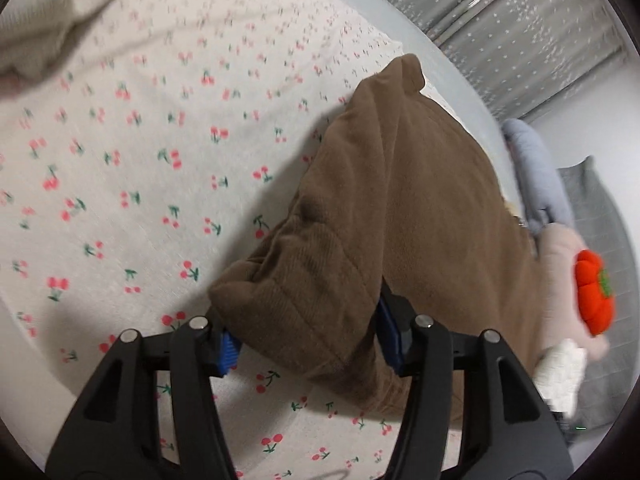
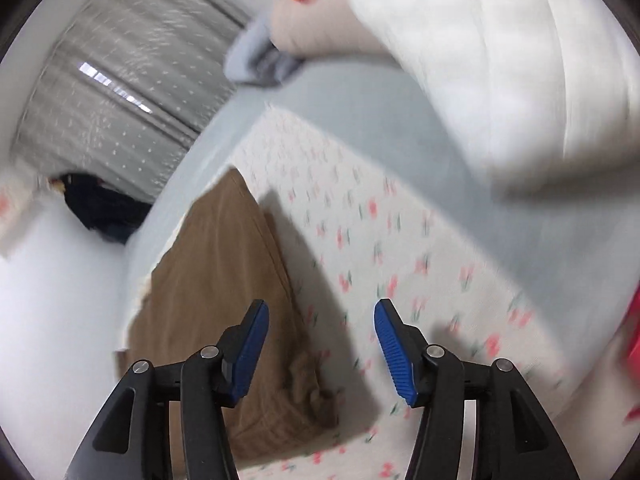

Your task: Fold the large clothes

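A: How far along?
B: Partway. The brown ribbed-hem knit garment lies bunched on the cherry-print sheet, unfinished.
A: Tongs?
B: Left gripper straddles its hem, grip unclear; right gripper gapes empty beside it.

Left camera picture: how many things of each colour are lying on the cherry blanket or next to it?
Brown: 1, the brown garment
Cream: 1, the cream cloth
Orange: 1, the orange plush
Grey-blue: 1, the grey-blue cloth
Total: 4

Brown garment covers the left gripper's pad faces, grip undeterminable; right wrist view motion-blurred throughout.
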### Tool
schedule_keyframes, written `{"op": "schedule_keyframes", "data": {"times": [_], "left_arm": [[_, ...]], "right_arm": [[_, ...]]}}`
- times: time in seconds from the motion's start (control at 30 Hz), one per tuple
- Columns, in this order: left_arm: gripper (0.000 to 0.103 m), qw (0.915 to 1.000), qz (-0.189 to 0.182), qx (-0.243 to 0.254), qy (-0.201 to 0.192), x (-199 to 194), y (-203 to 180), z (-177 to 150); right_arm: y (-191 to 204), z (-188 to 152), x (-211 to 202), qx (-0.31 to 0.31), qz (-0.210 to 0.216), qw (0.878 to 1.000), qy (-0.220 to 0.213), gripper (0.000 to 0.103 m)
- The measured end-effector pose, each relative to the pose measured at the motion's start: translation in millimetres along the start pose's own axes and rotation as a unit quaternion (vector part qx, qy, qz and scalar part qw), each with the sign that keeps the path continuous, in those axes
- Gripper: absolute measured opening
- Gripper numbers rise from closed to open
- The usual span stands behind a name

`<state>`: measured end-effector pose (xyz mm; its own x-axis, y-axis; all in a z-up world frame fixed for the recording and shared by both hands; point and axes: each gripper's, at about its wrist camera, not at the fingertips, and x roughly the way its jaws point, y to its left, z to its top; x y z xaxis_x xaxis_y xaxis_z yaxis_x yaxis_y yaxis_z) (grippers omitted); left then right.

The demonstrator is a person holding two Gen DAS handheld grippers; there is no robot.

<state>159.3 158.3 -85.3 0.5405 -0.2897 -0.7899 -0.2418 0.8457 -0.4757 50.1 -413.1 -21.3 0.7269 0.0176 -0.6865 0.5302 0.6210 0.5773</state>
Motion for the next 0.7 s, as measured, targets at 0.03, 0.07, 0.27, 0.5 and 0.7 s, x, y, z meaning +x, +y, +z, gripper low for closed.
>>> {"op": "schedule_keyframes", "data": {"times": [0.03, 0.07, 0.27, 0.5, 0.7], "left_arm": [[0.057, 0.9997, 0.018, 0.006, -0.012, -0.9, -4.3, 0.5], [0.058, 0.9991, 0.034, 0.008, -0.026, -3.4, -8.0, -0.8], [0.064, 0.9874, 0.102, -0.009, -0.121, -32.3, 9.2, -12.9], [0.065, 0.9845, 0.029, 0.128, -0.117, -26.1, -20.7, 12.2], [0.065, 0.9539, 0.02, 0.298, -0.029, 75.9, -99.8, 63.5]], "right_arm": [[8.4, -1.2, -5.5, -0.023, -0.007, 1.0, -0.011, 0.057], [20.3, -2.6, -8.7, -0.049, -0.017, 0.998, -0.022, 0.057], [72.9, -26.7, 8.1, -0.174, -0.049, 0.983, -0.034, 0.057], [93.9, -38.0, 42.3, -0.224, -0.061, 0.972, -0.029, 0.057], [122.8, -34.2, 78.4, -0.262, -0.067, 0.962, -0.025, 0.057]]}}
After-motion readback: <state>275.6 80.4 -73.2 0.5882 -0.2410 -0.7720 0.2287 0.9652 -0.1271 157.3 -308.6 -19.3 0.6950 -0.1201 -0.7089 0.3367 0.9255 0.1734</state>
